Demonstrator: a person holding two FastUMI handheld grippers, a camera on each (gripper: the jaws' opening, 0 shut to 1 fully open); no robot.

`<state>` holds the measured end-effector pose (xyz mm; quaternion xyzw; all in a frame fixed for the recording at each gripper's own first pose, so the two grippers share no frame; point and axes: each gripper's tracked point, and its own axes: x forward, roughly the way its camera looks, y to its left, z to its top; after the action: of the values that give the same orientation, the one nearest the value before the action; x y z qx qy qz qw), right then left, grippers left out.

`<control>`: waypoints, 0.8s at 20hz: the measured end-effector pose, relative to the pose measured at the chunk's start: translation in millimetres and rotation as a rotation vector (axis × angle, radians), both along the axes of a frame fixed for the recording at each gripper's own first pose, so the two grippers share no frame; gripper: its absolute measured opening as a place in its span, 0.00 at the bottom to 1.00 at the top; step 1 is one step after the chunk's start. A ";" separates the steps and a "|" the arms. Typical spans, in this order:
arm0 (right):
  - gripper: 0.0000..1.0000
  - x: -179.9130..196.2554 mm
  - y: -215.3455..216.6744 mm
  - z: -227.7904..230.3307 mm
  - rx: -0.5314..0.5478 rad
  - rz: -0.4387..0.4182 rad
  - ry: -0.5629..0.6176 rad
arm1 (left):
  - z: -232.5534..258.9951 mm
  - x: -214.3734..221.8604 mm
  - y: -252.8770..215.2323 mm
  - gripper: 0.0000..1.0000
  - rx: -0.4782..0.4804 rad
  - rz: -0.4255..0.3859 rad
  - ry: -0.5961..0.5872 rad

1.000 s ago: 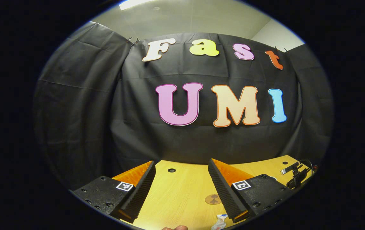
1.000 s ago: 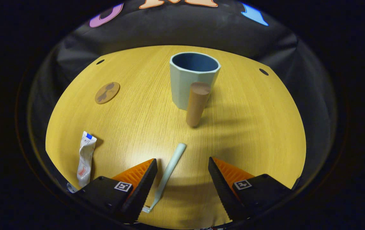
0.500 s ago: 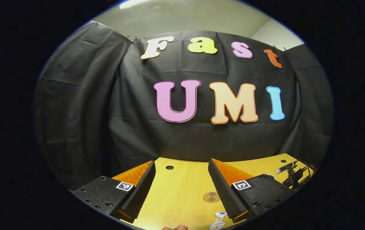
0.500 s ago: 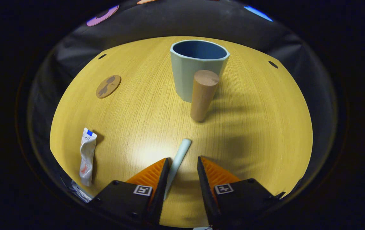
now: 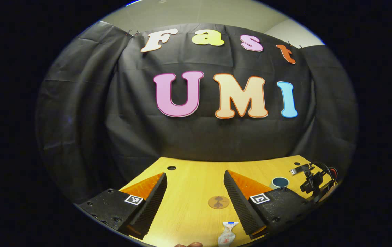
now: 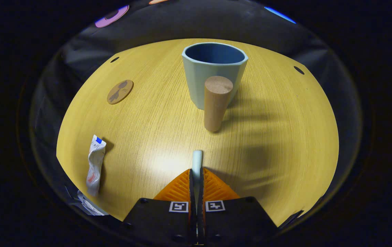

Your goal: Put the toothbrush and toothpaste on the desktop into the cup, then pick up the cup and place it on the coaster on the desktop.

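The right gripper is clamping the toothbrush at bottom centre, below the cup. The left gripper is hovering wide apart; toothpaste is lying lower left, coaster upper left.

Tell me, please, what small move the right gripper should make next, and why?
Probably lift straight up: the right gripper is shut on the toothbrush, whose handle still lies low over the desktop, and the cup stands open ahead behind a wooden cylinder.
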<state>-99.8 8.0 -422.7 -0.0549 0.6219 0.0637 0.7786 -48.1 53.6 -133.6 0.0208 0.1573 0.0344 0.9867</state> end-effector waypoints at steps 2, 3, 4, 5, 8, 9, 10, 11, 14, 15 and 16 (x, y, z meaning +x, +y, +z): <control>0.04 -0.1 0.1 0.3 0.008 -0.008 -0.008 | -25.6 -5.1 -11.4 0.96 -0.016 -0.031 0.073; 0.04 -0.7 0.2 0.1 0.014 -0.012 -0.008 | -37.7 -8.1 -17.0 0.97 -0.025 -0.043 0.107; 0.04 -0.2 0.2 0.3 0.018 -0.013 -0.008 | -49.9 -11.6 -21.4 0.97 -0.032 -0.053 0.137; 0.04 -0.7 0.4 0.2 0.019 -0.011 -0.010 | -60.4 -13.8 -25.4 0.97 -0.034 -0.060 0.160; 0.04 0.2 0.1 0.6 0.013 0.004 -0.022 | -90.5 -21.3 -37.6 0.97 -0.022 -0.092 0.242; 0.04 0.0 0.1 0.7 0.013 0.004 -0.026 | -100.1 -22.1 -41.1 0.99 -0.022 -0.105 0.268; 0.04 0.0 0.2 0.8 0.015 0.002 -0.029 | -111.3 -25.2 -45.5 0.97 -0.024 -0.115 0.296; 0.04 -0.1 0.4 0.3 0.019 0.001 -0.030 | -122.5 -28.2 -50.2 0.97 -0.027 -0.128 0.335; 0.04 -0.1 0.7 0.8 0.026 0.007 -0.032 | -154.7 -37.1 -57.0 0.97 -0.013 -0.143 0.436; 0.04 -0.5 0.3 0.8 0.026 0.012 -0.033 | -161.9 -39.0 -59.0 0.98 -0.010 -0.144 0.458; 0.04 0.0 0.4 0.8 0.025 0.016 -0.035 | -170.8 -43.7 -61.6 0.98 -0.008 -0.147 0.480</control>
<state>-99.8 8.5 -421.9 -0.0512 0.6067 0.0766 0.7895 -91.9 -8.1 -304.4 0.0358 0.3852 -0.0441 0.9211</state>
